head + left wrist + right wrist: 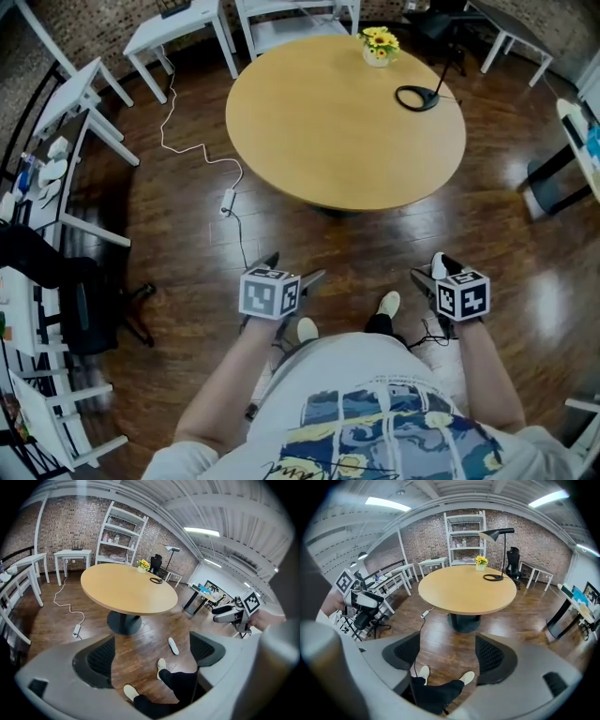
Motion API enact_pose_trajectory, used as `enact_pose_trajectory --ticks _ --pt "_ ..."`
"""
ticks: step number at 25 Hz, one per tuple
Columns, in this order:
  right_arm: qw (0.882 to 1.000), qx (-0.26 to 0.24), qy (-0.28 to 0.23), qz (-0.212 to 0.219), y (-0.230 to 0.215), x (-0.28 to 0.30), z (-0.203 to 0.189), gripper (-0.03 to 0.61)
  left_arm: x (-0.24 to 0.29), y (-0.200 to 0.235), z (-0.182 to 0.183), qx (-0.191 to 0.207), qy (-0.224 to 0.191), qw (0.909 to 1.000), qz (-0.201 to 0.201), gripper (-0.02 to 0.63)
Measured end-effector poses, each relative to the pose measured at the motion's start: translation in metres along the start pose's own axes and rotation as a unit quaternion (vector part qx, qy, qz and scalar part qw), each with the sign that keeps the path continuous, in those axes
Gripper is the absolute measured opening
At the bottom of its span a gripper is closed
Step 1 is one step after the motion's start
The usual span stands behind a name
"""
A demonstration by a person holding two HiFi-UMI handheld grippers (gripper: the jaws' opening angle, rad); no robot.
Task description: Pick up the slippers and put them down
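Left gripper (152,644): I read its jaws as wide apart, with only floor (140,644) and the person's shoes (161,663) showing between them.
Right gripper (447,645): jaws apart at a narrower gap, gripping nothing.
Slipper (173,645): one white slipper lies flat on the floor, right of the shoes, touching neither gripper.
Round table (337,122): beyond both grippers, with flowers (379,43) at its far edge.

bright, even light from the ceiling strip lights (386,502); i see pale glare patches on the wooden floor (553,281). both gripper views bend hard toward dark, vignetted edges, and their near foreground looks soft.
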State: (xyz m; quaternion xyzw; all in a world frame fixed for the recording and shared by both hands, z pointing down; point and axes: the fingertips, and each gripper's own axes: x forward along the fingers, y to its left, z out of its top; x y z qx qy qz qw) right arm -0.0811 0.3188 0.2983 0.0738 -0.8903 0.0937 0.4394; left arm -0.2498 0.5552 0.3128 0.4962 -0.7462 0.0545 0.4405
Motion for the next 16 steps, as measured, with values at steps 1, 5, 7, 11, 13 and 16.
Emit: enact_pose_trajectory --ticks 1,5,7,11,13,16 --pt "1.000 -0.001 0.000 0.001 -0.002 0.001 0.002 0.385 0.003 -0.001 0.000 0.000 0.003 1.0000 -0.001 0.500" --pt "1.000 0.002 0.001 -0.009 -0.017 0.013 0.006 0.385 0.025 0.001 0.000 0.002 0.013 0.9998 -0.012 0.500" --pt "1.000 0.007 0.000 -0.007 -0.019 0.026 0.012 0.385 0.025 0.009 0.003 0.005 0.019 0.9998 -0.007 0.500" --pt "1.000 0.015 0.004 -0.001 -0.043 0.013 0.023 0.385 0.024 -0.011 0.021 0.005 0.027 0.9996 -0.001 0.500" --pt "1.000 0.014 0.004 -0.009 -0.067 0.000 0.027 0.385 0.034 -0.029 0.032 0.005 0.026 0.9996 -0.008 0.500" --pt "1.000 0.011 0.004 -0.023 -0.103 -0.014 0.036 0.385 0.052 -0.051 0.052 0.008 0.022 0.9996 -0.016 0.500"
